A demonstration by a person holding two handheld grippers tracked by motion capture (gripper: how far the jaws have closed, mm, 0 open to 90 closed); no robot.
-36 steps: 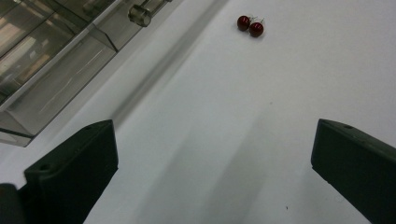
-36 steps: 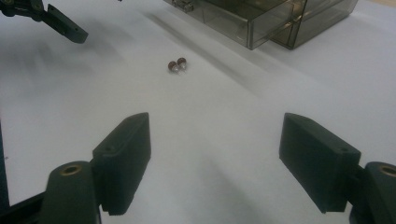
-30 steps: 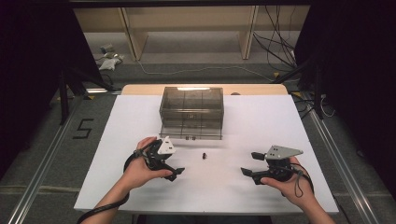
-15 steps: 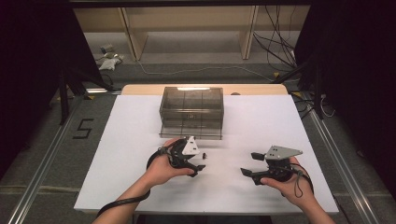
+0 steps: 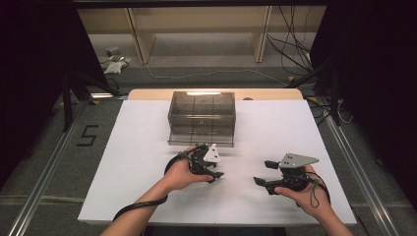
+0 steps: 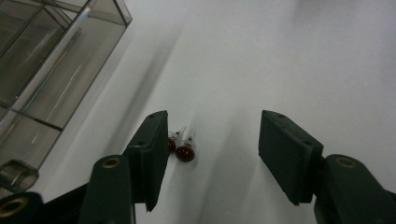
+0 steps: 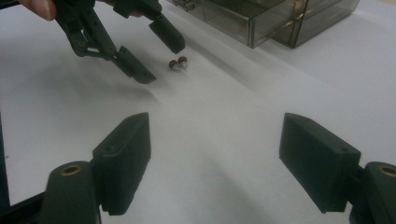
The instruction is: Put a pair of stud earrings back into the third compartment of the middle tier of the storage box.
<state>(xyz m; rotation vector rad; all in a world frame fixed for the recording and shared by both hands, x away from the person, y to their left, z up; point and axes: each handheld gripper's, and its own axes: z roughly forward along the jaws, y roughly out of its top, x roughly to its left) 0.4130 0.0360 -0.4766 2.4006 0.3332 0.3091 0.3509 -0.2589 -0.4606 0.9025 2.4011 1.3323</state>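
Two small red bulbs (image 6: pixel 186 151) with clear leads lie side by side on the white table (image 5: pixel 137 147), just in front of a smoky clear drawer box (image 5: pixel 201 118). My left gripper (image 5: pixel 211 172) hovers low over them, open, its left jaw right beside the bulbs and its right jaw well off to the other side. In the right gripper view the bulbs (image 7: pixel 178 63) sit between the left gripper's (image 7: pixel 156 58) spread jaws. My right gripper (image 5: pixel 263 172) is held at the table's right front, open and empty, pointing toward the left gripper.
The drawer box (image 6: pixel 42 70) stands at the table's middle back, its near corner (image 7: pixel 261 18) close to the bulbs. Bare white tabletop (image 7: pixel 224 107) lies between the two grippers. Beyond the table are wooden shelves (image 5: pixel 201 29) and loose cables (image 5: pixel 295 44).
My left gripper has moved right from the table's left front to the spot before the box, ending over the bulbs. The right gripper has stayed put.
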